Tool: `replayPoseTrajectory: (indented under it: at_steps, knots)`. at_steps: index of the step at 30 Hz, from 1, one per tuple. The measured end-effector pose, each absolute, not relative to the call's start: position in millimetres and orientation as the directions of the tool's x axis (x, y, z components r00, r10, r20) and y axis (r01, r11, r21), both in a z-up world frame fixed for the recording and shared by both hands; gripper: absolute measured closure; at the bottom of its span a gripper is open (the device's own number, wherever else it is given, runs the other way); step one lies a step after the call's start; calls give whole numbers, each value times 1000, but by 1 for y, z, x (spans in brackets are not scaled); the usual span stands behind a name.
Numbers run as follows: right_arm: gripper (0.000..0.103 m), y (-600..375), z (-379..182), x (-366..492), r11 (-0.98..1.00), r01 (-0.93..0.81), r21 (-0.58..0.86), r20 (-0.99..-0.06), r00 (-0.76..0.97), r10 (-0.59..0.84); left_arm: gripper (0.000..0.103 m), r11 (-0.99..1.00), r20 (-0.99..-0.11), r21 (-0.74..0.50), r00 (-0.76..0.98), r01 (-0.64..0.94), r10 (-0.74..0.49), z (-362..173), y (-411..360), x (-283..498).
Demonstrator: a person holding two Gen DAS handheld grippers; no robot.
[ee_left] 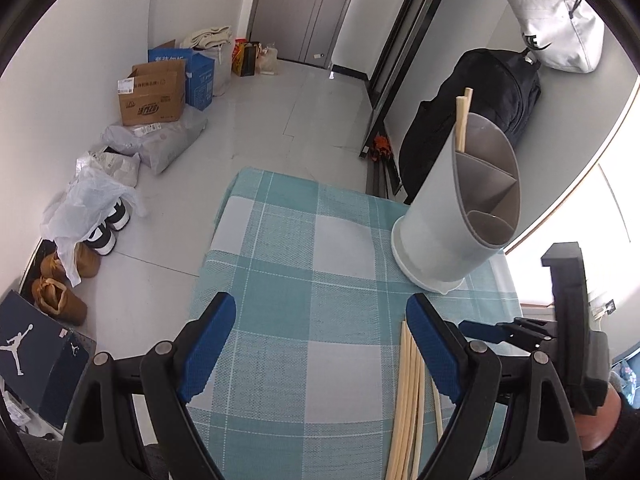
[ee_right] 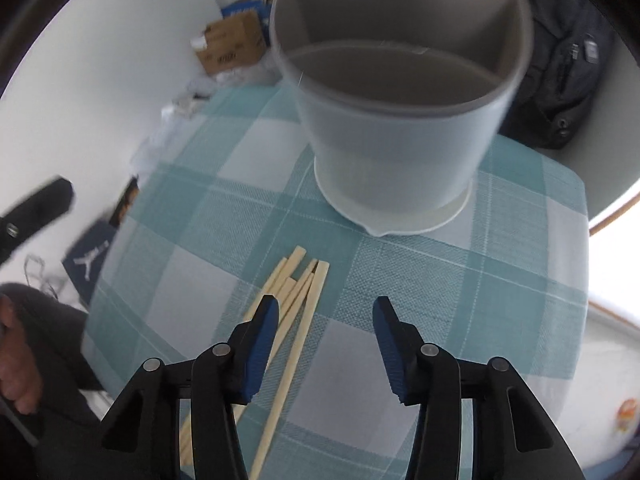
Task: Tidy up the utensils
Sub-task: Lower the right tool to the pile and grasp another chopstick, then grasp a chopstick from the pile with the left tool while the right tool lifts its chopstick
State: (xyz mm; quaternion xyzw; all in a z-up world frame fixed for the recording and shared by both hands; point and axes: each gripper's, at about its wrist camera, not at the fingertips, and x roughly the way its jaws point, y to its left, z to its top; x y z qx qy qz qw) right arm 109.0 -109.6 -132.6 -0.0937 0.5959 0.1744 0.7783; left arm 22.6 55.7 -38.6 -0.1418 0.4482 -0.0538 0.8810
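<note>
A grey three-part utensil holder [ee_left: 452, 216] stands on the checked tablecloth [ee_left: 304, 240], with two wooden chopsticks [ee_left: 463, 120] upright in its rear compartment. Several loose chopsticks [ee_left: 408, 392] lie flat on the cloth in front of it. My left gripper [ee_left: 320, 300] is open over bare cloth, and the bundle lies just inside its right finger. In the right wrist view my right gripper [ee_right: 326, 304] hovers over the chopsticks [ee_right: 296, 308] with its jaws apart. Its left finger covers part of the bundle, and no pad presses on a stick. The holder [ee_right: 396, 140] rises close ahead.
The table's left edge [ee_left: 216, 224] drops to a tiled floor with cardboard boxes [ee_left: 154, 94], plastic bags and shoes [ee_left: 64, 292]. A black backpack [ee_left: 472, 120] and a white bag [ee_left: 556, 28] sit behind the holder. A person's hand [ee_right: 16, 360] shows at the left.
</note>
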Motion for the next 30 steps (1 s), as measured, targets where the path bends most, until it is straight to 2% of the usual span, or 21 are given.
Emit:
replayPoseTrajectory:
  at_steps: [5, 9, 13, 18, 20, 21, 22, 30]
  knots:
    - [69, -103, -141, 110, 920, -393, 11, -970, 221, 106, 19, 941, -776, -336, 578, -44, -251, -39, 65, 22]
    - [71, -107, -138, 116, 932, -360, 32, -972, 205, 113, 19, 936, -768, -347, 589, -51, -253, -35, 71, 21]
    - [78, -111, -136, 122, 950, -312, 35, -976, 192, 99, 19, 928, -771, -367, 578, -60, -268, -38, 74, 25]
    - [80, -110, -136, 125, 960, -280, 20, -976, 203, 79, 19, 923, -773, -378, 571, -66, -276, -38, 75, 26]
    - [86, -109, -136, 127, 963, -269, -7, -976, 210, 51, 19, 923, -774, -377, 572, -71, -272, -38, 76, 26]
    - [94, -109, -137, 128, 966, -258, -25, -976, 215, 32, 19, 923, -774, -377, 572, -73, -271, -39, 77, 26]
    - [97, -108, -140, 132, 969, -247, -24, -976, 215, 30, 19, 923, -775, -378, 571, -73, -272, -39, 77, 26]
    - [99, -140, -134, 118, 986, -163, 46, -979, 187, 77, 19, 925, -783, -373, 558, -67, -276, -40, 76, 25]
